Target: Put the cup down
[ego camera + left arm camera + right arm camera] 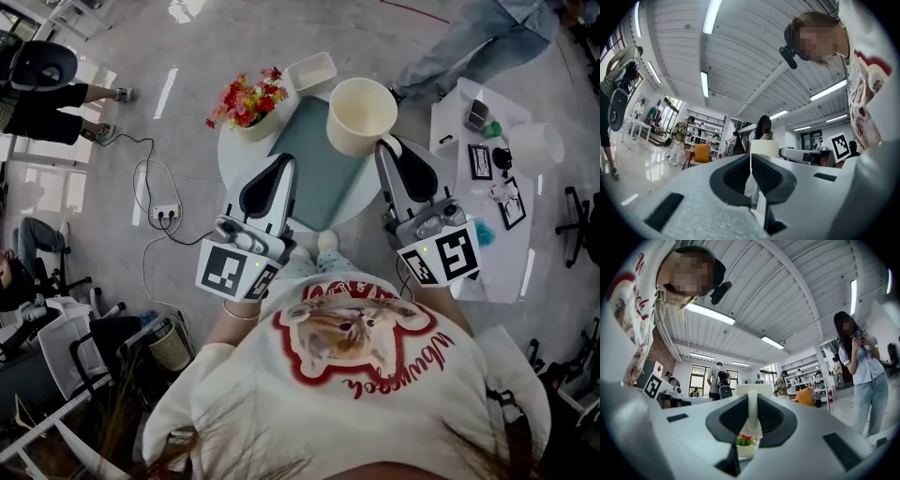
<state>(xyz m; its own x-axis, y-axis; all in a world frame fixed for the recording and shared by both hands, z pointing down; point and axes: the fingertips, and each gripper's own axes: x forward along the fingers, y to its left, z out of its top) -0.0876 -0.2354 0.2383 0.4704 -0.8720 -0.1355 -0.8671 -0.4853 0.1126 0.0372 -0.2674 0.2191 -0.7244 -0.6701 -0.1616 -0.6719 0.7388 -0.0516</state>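
Observation:
A large cream cup (361, 117) is held up over the far right of the round table (232, 167), above a teal mat (323, 173). My right gripper (386, 148) is shut on the cup's handle. In the right gripper view the white handle (753, 414) stands pinched between the dark pads, with the cup's body (754, 390) just beyond. My left gripper (281, 161) is shut with nothing in it, low over the mat's left side. In the left gripper view the jaws (750, 161) meet, and the cup (764, 147) shows past them.
A pot of red and yellow flowers (248, 101) stands at the table's back left, a white tray (311, 70) behind the mat. A cluttered white side table (525, 244) is at the right. A person's legs (469, 42) stand beyond. A power strip (166, 213) lies on the floor at left.

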